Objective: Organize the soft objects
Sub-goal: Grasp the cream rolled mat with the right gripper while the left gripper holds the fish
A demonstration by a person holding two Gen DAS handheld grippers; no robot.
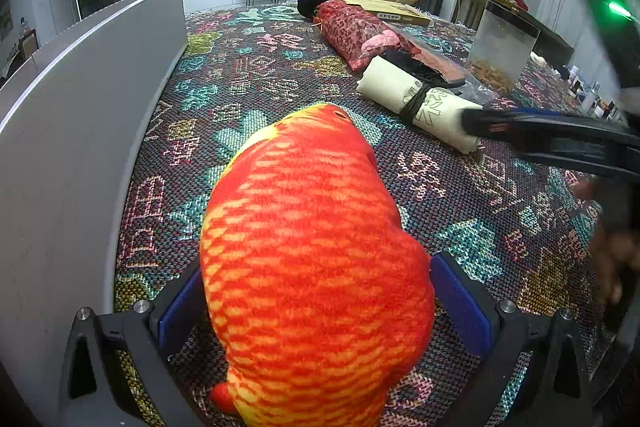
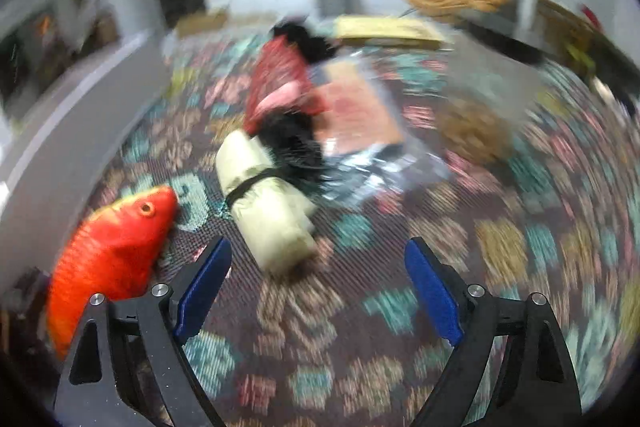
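An orange-and-yellow plush fish (image 1: 312, 247) lies on the patterned woven cover (image 1: 248, 75), head pointing away. My left gripper (image 1: 320, 307) is shut on its rear body, a blue pad against each flank. The right wrist view shows the same fish (image 2: 116, 247) at the lower left. My right gripper (image 2: 320, 279) hovers open over the cover with nothing between its pads; its picture is blurred. A cream cloth roll (image 2: 264, 203) tied with a black band lies just ahead of it. From the left wrist view, the right gripper (image 1: 480, 135) reaches the near end of that roll (image 1: 416, 103).
A red patterned soft bundle (image 1: 360, 31) and a black fuzzy item (image 2: 296, 139) lie behind the roll. A clear plastic bin (image 1: 500, 51) with tan contents stands at the right. A grey panel (image 1: 80, 107) walls the left side. A flat box (image 1: 400, 13) lies at the back.
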